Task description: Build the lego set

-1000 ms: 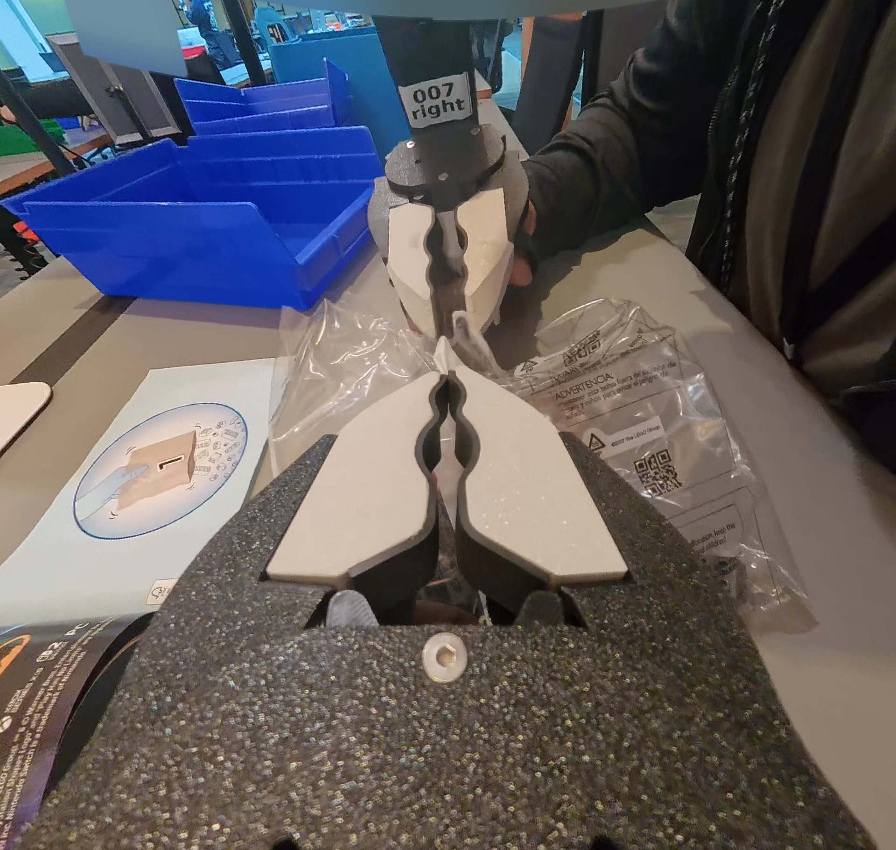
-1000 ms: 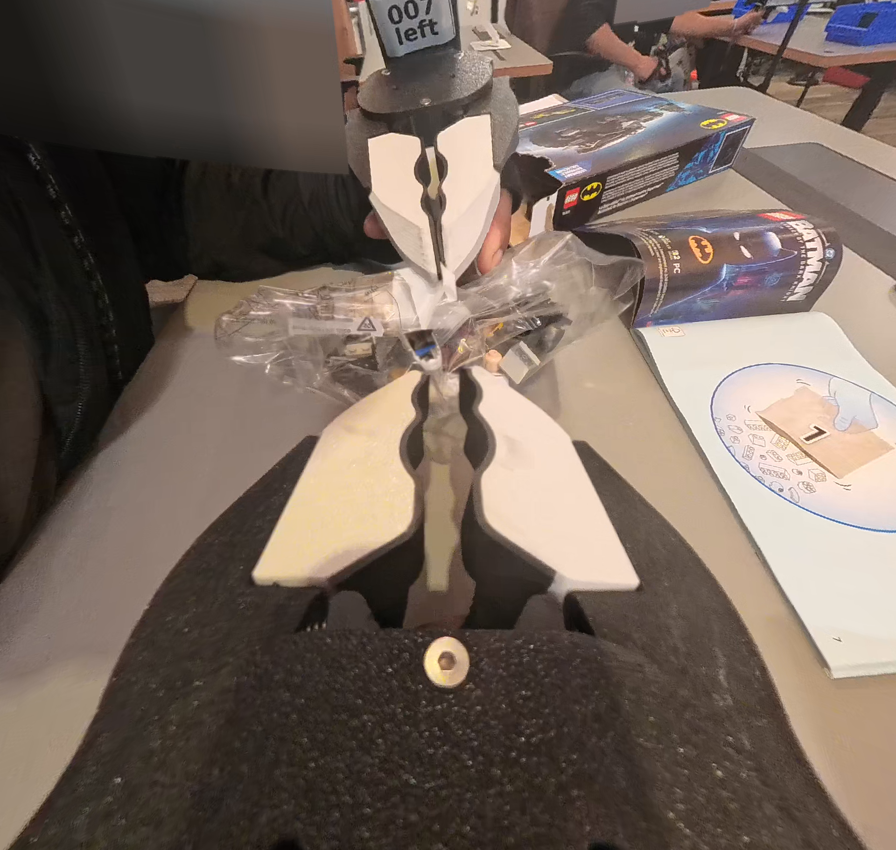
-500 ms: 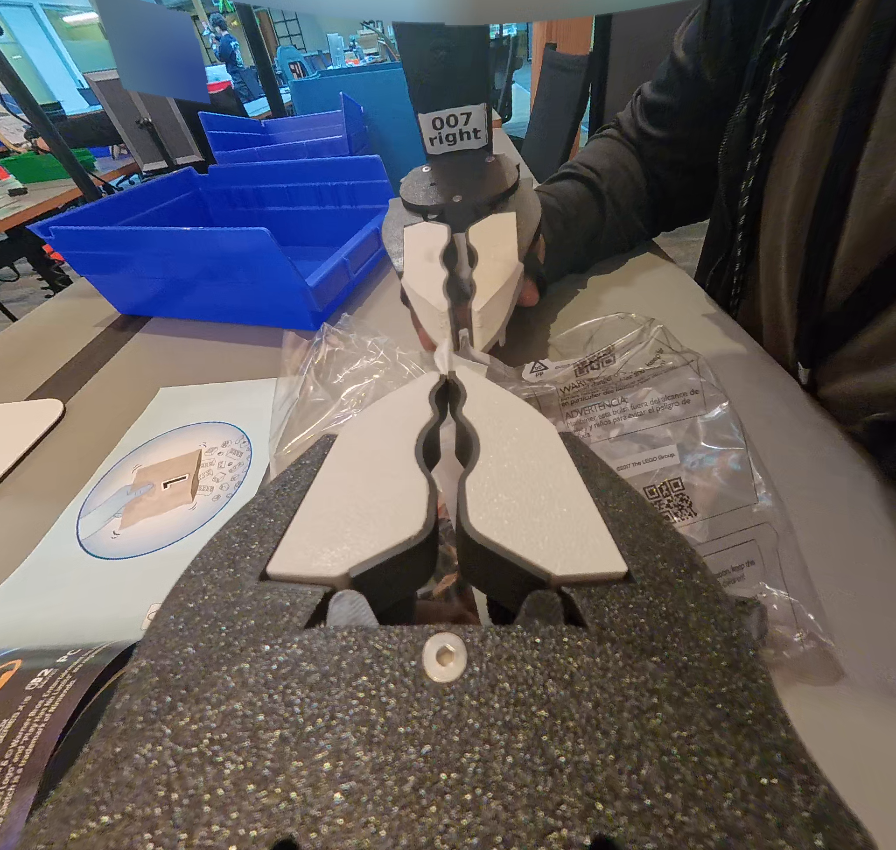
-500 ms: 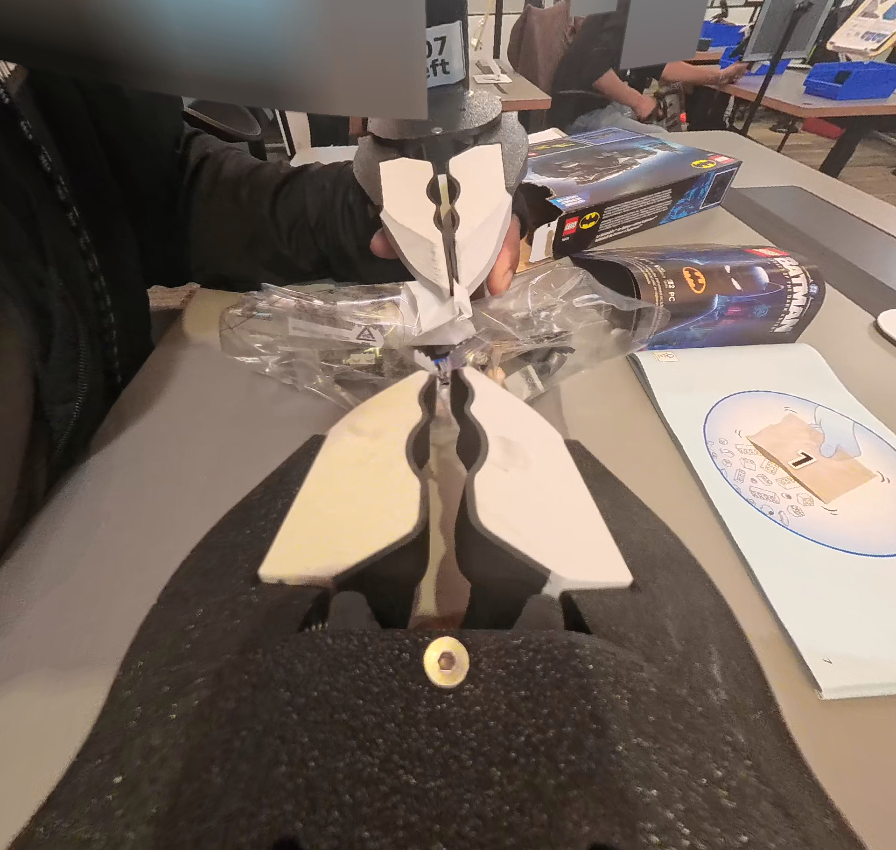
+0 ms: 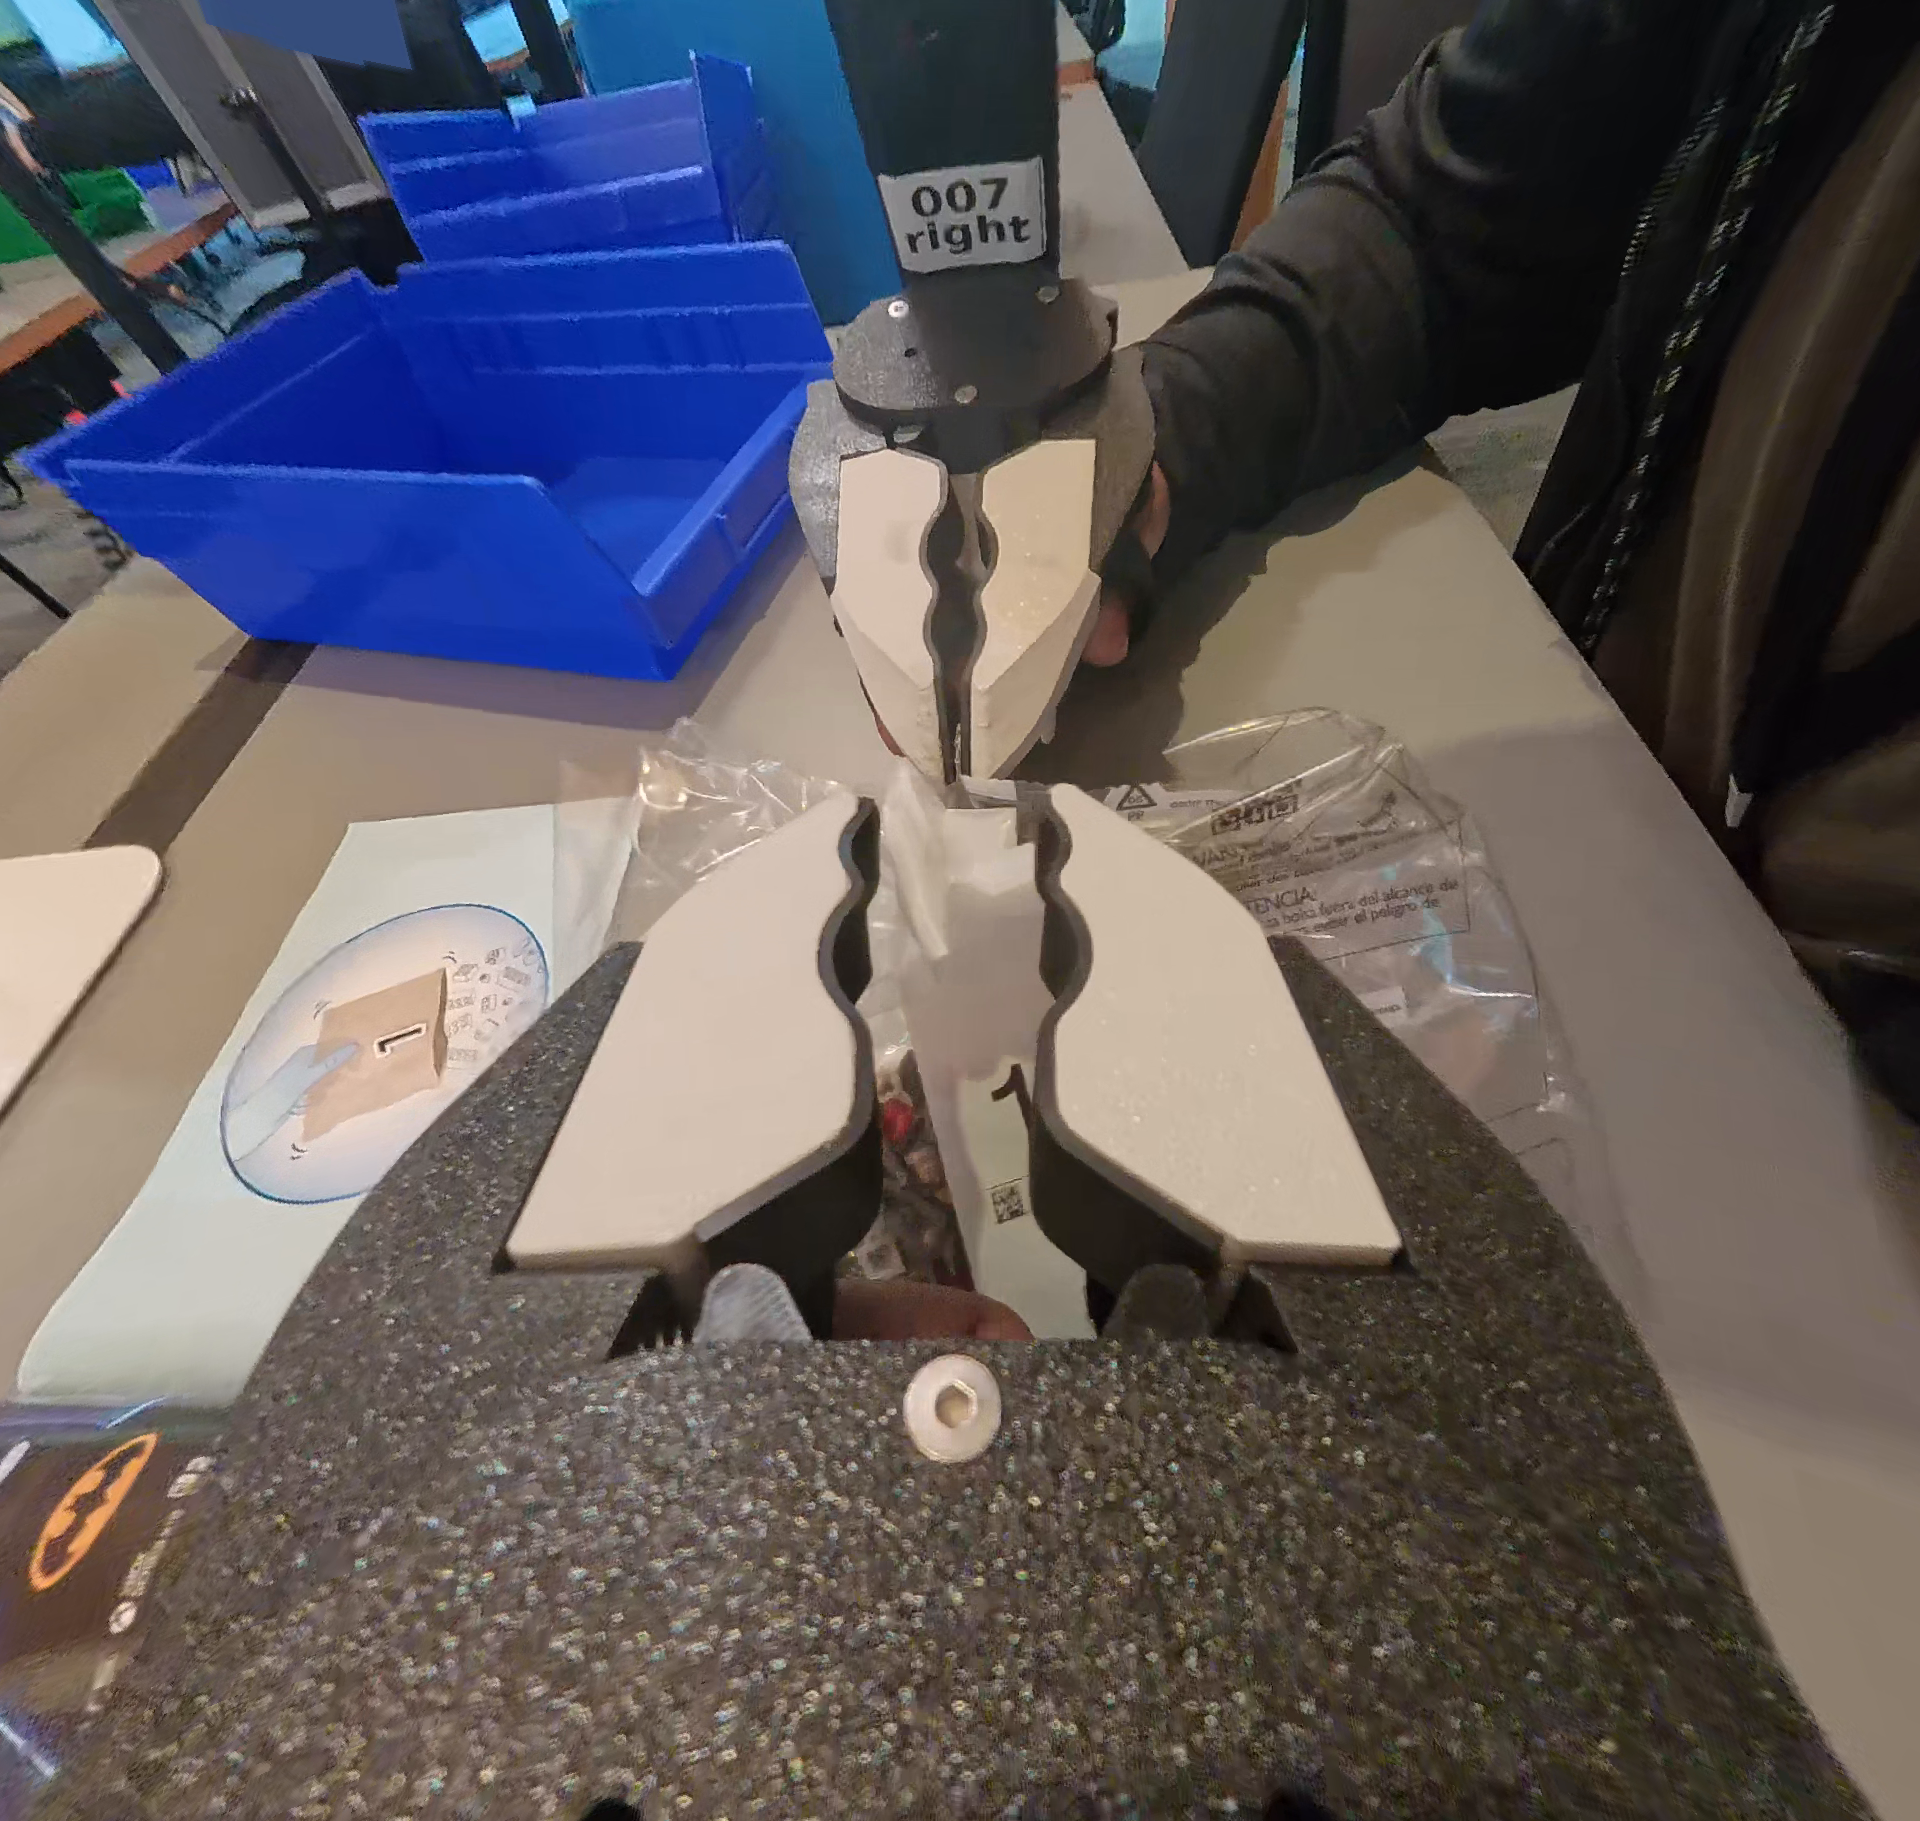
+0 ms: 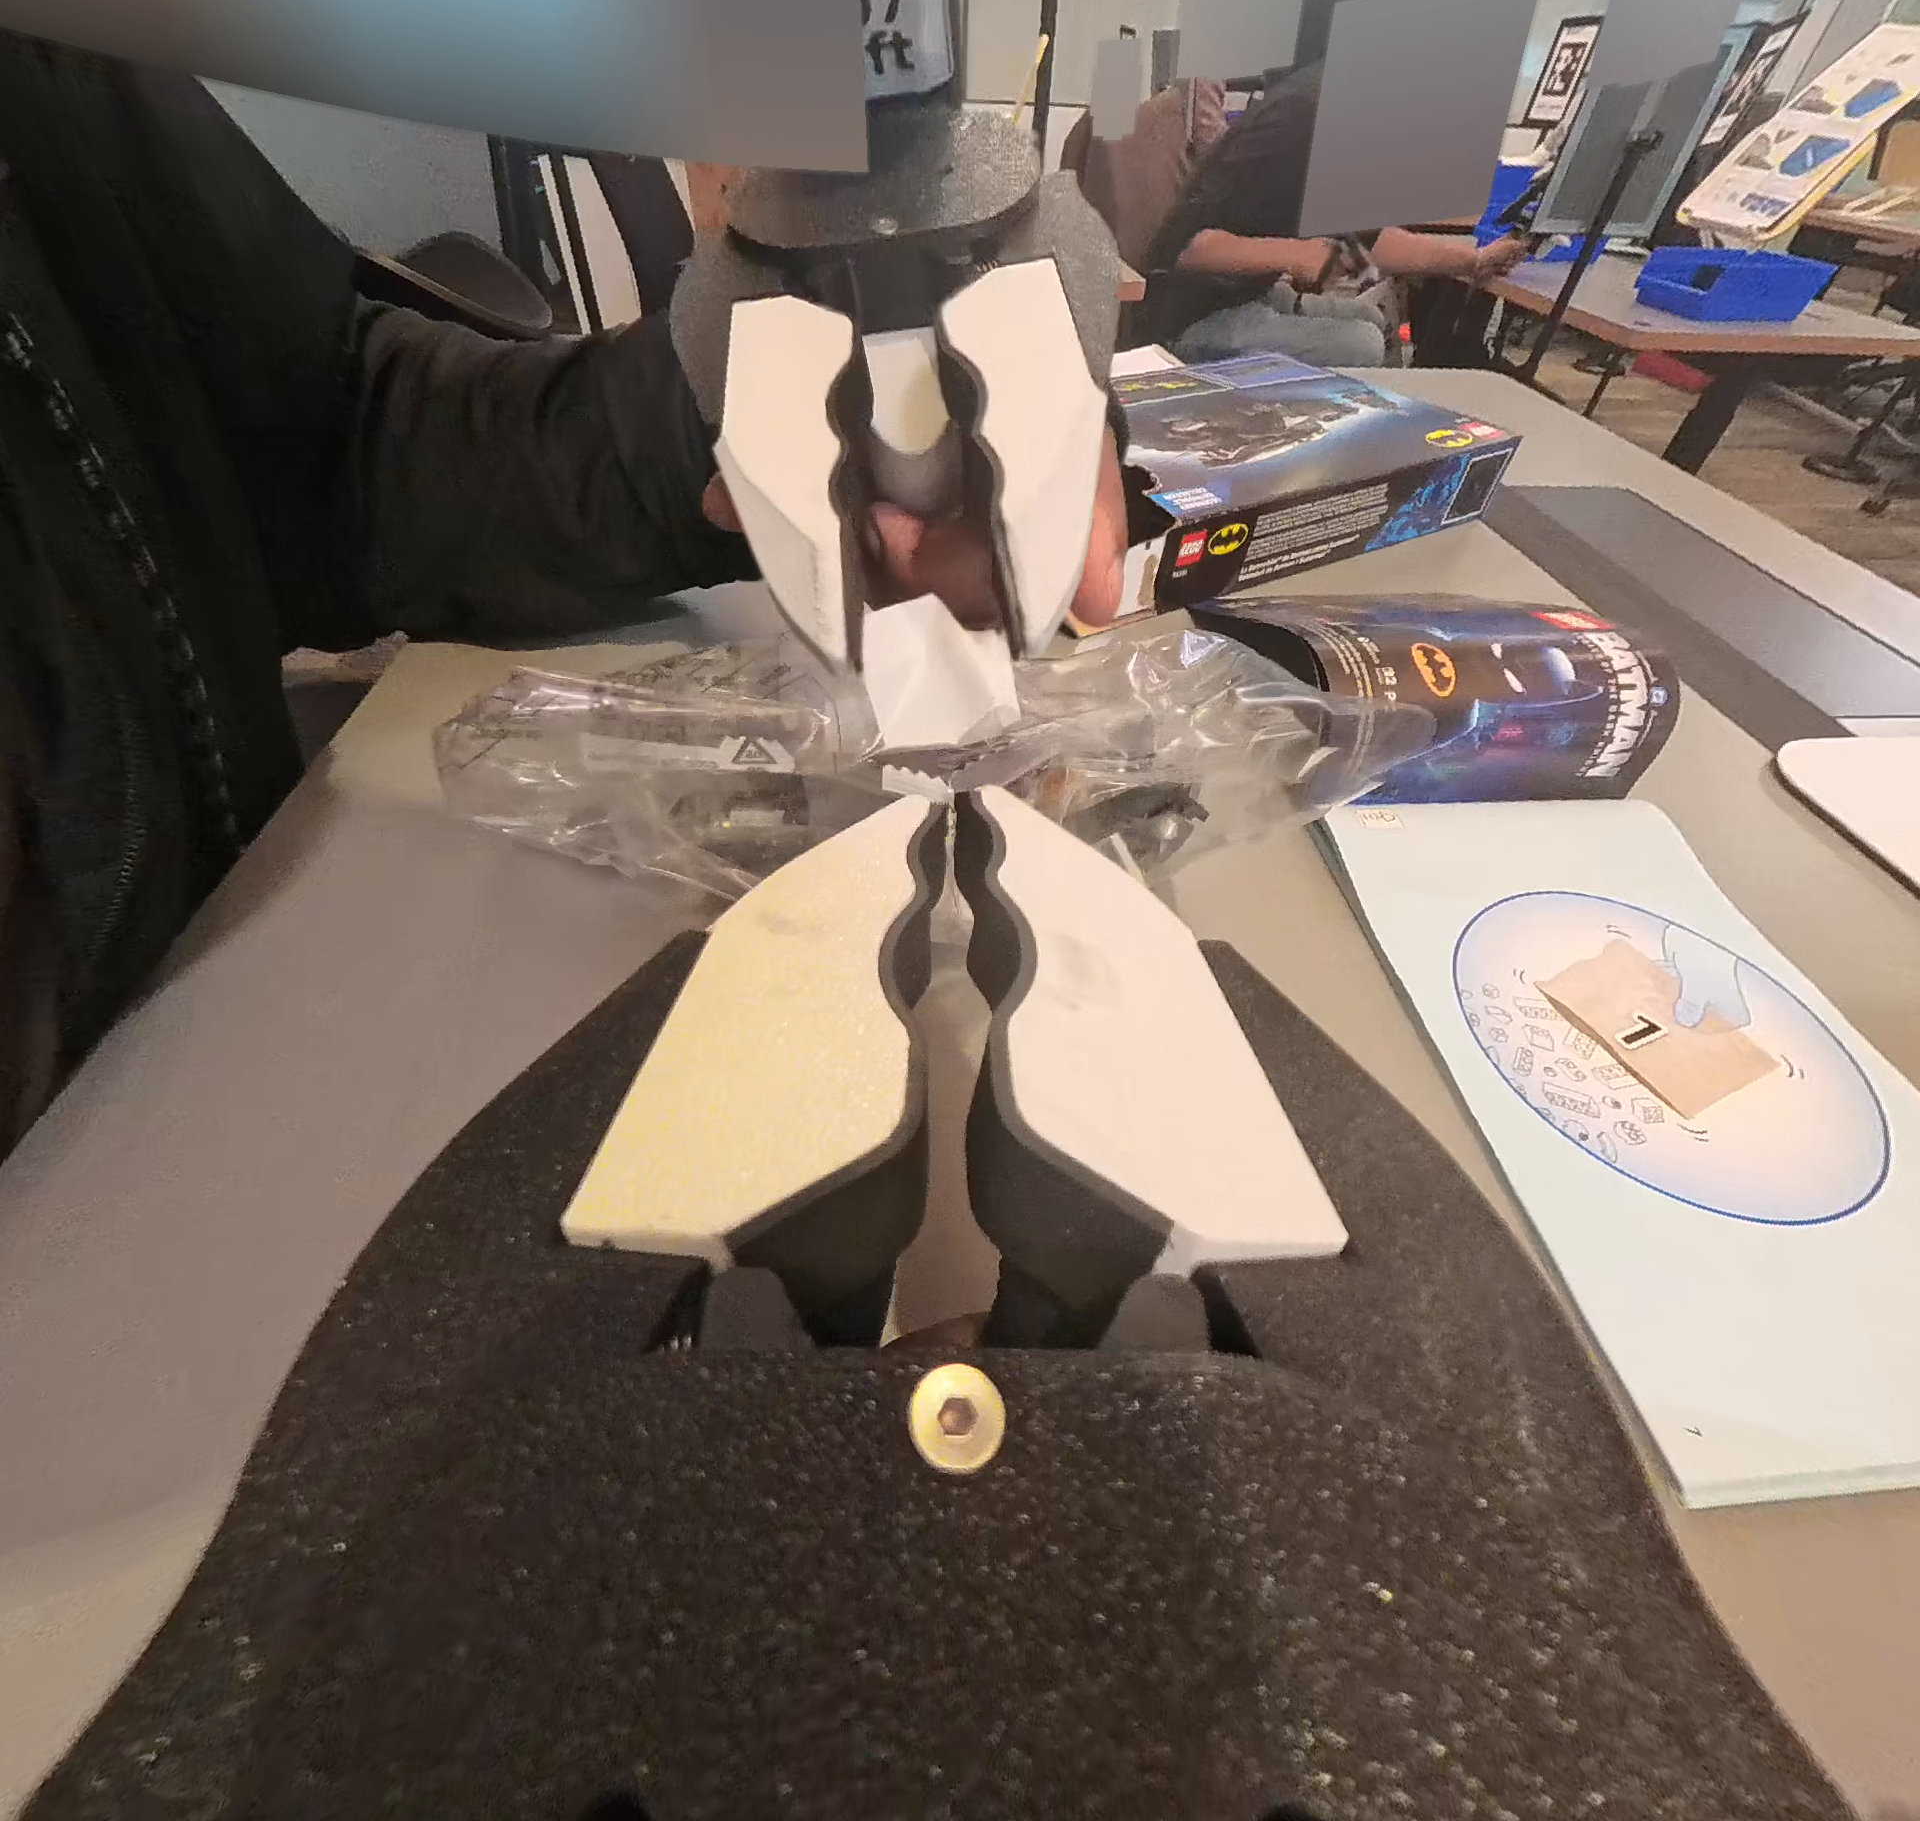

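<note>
Bag (image 6: 665, 763) of clear plastic, crumpled, is seen lying on the grey surface (image 6: 260, 1044) between the two grippers, small parts showing inside. A white flap (image 6: 935, 691) at its top edge stands up in the middle.

Right gripper (image 6: 951, 815): fingers pressed together, the bag's serrated top edge pinched at the tips. The same closed pinch is seen from the left wrist view (image 5: 954, 774).

Left gripper (image 5: 951, 826): fingers spread, the white flap standing between them; whether either pad touches it cannot be told. From the right wrist view (image 6: 930, 649) the gap between its fingers is plain, with the flap hanging just under the tips.

Each gripper is held by a hand in a dark sleeve (image 5: 1351, 317).

Around the bag: a booklet (image 6: 1662, 1096) with a round blue picture lies beside it; a dark box (image 6: 1309, 483) and a dark sleeve-shaped carton (image 6: 1475, 701) are placed beyond the booklet. A blue bin (image 5: 416, 504) is set on the surface behind the right gripper, a second bin (image 5: 561, 182) farther back. A white board corner (image 5: 62, 898) is seen at the edge.
</note>
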The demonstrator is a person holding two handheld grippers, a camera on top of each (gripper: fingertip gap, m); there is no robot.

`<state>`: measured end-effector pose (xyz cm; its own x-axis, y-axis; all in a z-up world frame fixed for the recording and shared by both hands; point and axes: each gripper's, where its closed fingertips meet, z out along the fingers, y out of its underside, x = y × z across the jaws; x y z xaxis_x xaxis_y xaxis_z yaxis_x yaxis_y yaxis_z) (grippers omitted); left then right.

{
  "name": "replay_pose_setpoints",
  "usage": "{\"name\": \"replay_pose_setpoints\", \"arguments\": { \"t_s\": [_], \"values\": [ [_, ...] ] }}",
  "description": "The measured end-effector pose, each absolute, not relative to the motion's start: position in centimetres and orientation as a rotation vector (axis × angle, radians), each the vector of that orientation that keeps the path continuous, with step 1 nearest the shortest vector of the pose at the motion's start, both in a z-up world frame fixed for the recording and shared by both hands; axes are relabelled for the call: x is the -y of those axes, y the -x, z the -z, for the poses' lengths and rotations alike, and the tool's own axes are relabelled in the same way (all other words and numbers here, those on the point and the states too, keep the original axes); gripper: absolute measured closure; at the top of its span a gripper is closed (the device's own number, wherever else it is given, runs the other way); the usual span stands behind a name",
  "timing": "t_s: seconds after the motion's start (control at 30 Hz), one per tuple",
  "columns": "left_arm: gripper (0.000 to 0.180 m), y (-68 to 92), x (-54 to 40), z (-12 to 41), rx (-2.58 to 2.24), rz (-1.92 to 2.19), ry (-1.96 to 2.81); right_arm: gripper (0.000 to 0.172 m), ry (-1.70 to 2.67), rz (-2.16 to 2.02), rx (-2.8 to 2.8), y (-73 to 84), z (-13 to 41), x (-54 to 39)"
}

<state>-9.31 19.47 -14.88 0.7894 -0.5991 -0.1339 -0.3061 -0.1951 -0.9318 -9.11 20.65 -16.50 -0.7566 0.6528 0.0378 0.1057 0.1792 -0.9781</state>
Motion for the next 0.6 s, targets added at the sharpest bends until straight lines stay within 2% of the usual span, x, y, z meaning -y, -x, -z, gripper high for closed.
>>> {"name": "replay_pose_setpoints", "arguments": {
  "t_s": [0.13, 0.27, 0.6],
  "values": [
    [0.153, 9.1, -19.6, 15.5, -0.701, 0.311, 1.860, 0.170, 0.701, -1.611, 2.001, 9.0, 16.3, -20.6],
    [0.179, 9.4, -19.7, 15.6, -0.707, 0.279, 1.851, 0.170, 0.695, -1.613, 2.000, 8.9, 16.3, -20.6],
    [0.180, 10.9, -19.5, 15.5, -0.652, 0.310, 1.811, 0.171, 0.730, -1.638, 1.969, 9.3, 16.4, -21.5]
  ]
}}
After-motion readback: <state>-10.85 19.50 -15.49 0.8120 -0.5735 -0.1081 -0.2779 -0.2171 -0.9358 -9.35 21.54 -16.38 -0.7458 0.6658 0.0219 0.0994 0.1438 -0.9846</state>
